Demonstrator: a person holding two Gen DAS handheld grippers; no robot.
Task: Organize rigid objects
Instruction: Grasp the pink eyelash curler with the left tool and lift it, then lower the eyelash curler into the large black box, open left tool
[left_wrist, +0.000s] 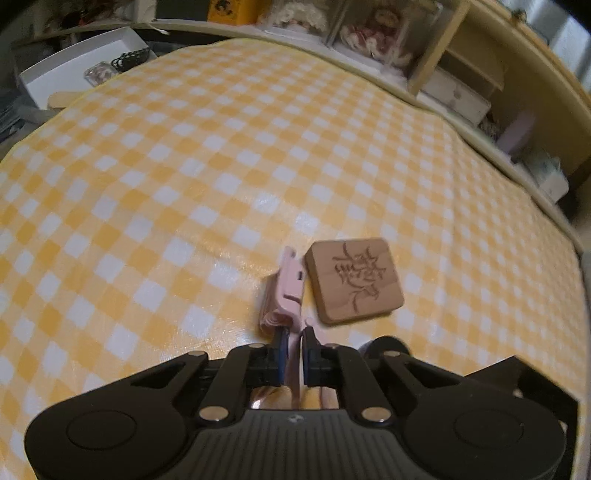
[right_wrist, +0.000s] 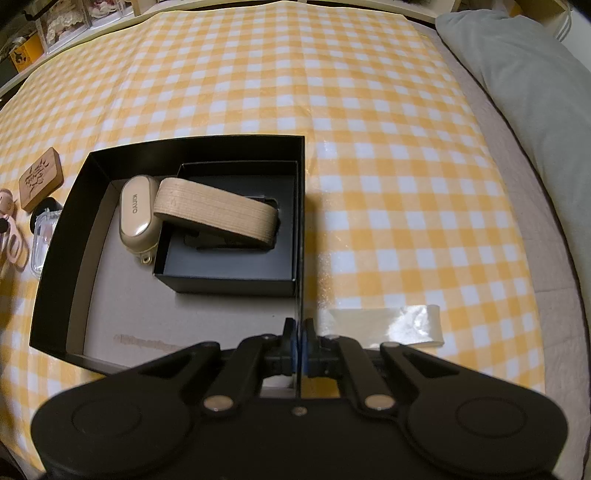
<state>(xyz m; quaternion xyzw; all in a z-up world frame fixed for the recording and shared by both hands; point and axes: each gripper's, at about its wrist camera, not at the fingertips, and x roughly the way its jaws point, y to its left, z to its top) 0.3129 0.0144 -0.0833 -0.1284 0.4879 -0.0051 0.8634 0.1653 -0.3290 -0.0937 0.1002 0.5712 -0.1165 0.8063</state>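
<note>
Left wrist view: the left gripper (left_wrist: 293, 334), at lower centre of the frame, is clenched on a pink strap that runs forward to a pink clip (left_wrist: 285, 295) lying on the checked cloth (left_wrist: 184, 166). A wooden block (left_wrist: 354, 280) with a carved character lies flat just right of the clip, close to it; contact cannot be confirmed. Shelves (left_wrist: 458, 74) cross the upper right.

Right wrist view: the right gripper (right_wrist: 300, 332), at lower centre, is clamped on the right wall of a black box (right_wrist: 55, 236). Inside, toward the box's upper right, sits a smaller black tray (right_wrist: 229, 269). A tan band (right_wrist: 218, 212) rests tilted across its rim, its left end on a beige case (right_wrist: 136, 210). The block (right_wrist: 40, 178) lies outside the box at the left edge. A clear tape strip (right_wrist: 384, 325) lies right of the gripper. A grey pillow (right_wrist: 517, 74) fills the upper right.
</note>
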